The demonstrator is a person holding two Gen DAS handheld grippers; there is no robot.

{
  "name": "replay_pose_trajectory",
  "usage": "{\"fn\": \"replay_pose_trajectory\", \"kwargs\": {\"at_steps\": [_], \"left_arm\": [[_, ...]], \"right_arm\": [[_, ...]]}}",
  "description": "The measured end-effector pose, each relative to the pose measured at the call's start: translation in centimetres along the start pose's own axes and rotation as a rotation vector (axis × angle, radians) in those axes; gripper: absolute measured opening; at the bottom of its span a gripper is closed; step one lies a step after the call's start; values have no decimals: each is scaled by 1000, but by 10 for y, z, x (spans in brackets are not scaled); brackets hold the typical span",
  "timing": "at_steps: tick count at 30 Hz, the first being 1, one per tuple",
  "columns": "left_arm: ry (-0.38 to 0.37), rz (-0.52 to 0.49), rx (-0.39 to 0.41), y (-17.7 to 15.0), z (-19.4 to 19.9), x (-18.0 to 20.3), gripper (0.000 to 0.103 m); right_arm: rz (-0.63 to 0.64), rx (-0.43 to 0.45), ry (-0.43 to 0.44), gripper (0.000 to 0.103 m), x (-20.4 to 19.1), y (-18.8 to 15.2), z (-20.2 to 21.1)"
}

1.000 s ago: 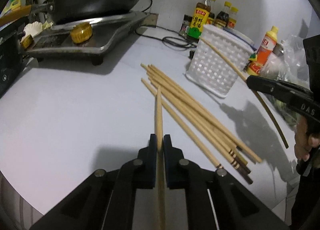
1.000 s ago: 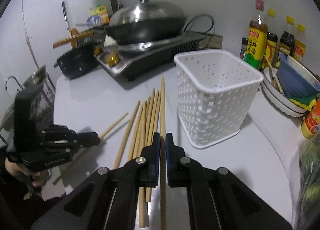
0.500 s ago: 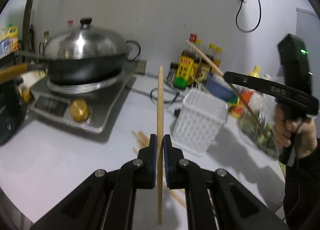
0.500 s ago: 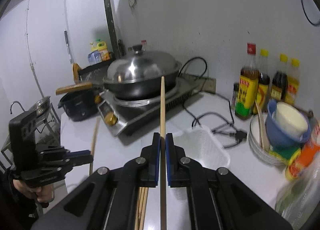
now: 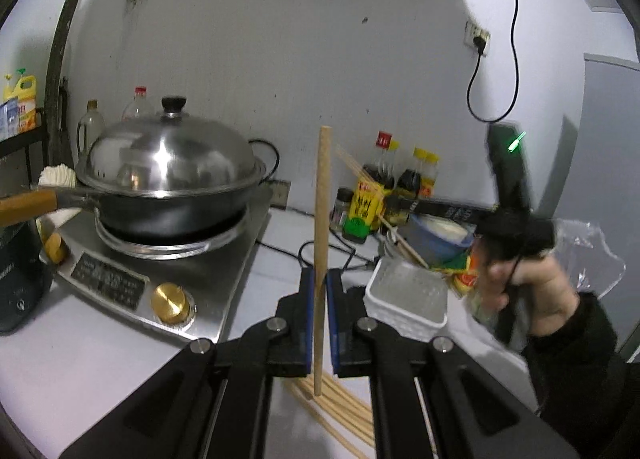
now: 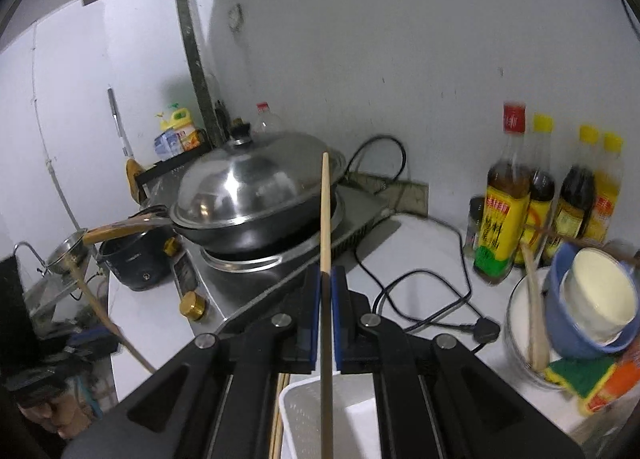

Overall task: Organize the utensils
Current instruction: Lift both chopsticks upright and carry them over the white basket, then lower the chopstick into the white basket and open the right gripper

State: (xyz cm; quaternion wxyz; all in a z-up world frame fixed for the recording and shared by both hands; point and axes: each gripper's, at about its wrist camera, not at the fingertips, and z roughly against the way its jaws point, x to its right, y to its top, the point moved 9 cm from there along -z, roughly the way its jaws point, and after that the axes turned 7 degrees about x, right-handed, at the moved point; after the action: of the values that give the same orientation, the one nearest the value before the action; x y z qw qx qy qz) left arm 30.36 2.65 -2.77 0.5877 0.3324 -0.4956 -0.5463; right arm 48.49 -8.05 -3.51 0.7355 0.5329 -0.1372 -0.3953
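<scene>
My left gripper [image 5: 320, 279] is shut on a wooden chopstick [image 5: 322, 195] that stands nearly upright, raised above the counter. Several loose chopsticks [image 5: 340, 411] lie on the white counter below it. My right gripper [image 6: 328, 275] is shut on another chopstick [image 6: 325, 211], held above the white perforated basket [image 6: 320, 419]. In the left wrist view that basket [image 5: 404, 299] stands to the right, with the blurred right gripper [image 5: 396, 205] and the hand [image 5: 532, 287] that holds it above and beyond. The left gripper [image 6: 92, 339] shows blurred at the lower left of the right wrist view.
A lidded wok [image 5: 168, 179] sits on an induction cooker [image 5: 160, 271] at the left. Sauce bottles [image 6: 540, 195] line the back wall. Stacked bowls [image 6: 588, 299], a sponge [image 6: 580, 375] and a black cable with plug [image 6: 440, 299] lie at the right. A dark rice cooker [image 6: 132, 263] stands far left.
Both grippers rose from the counter, each with its chopstick. The left one tilted up towards the wall. The right one travelled over the basket, which has dropped to the bottom of its view.
</scene>
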Motion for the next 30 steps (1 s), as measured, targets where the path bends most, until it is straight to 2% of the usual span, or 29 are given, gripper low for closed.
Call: {"fn": "replay_pose_trajectory", "kwargs": {"at_steps": [3,10,16,22,26,27,29,30], "left_arm": [[-6,3,22,10,4,0,5],[-20,11,46,18,9,1,5],[-36,14,68,28,13,6,5],[-55,-20,123,56,22,23,5],[-102,-29,144,77,21,45,5],[-115,-32,146,81,20,51,5],[-138,-43,145,87,15,63,5],[-153,-47,139,90,10,71,5]], "right_arm": [[-2,2,-8,5,2,-9,-12],[24,25,-113,5,15,-28,-16],[5,52,-128,5,24,-50,-6],[18,0,-141,5,26,-74,2],[32,-21,-144,5,28,-82,8],[29,-24,-143,7,29,-83,10],[16,-12,-137,30,32,-84,18],[8,4,-131,32,33,-82,25]]}}
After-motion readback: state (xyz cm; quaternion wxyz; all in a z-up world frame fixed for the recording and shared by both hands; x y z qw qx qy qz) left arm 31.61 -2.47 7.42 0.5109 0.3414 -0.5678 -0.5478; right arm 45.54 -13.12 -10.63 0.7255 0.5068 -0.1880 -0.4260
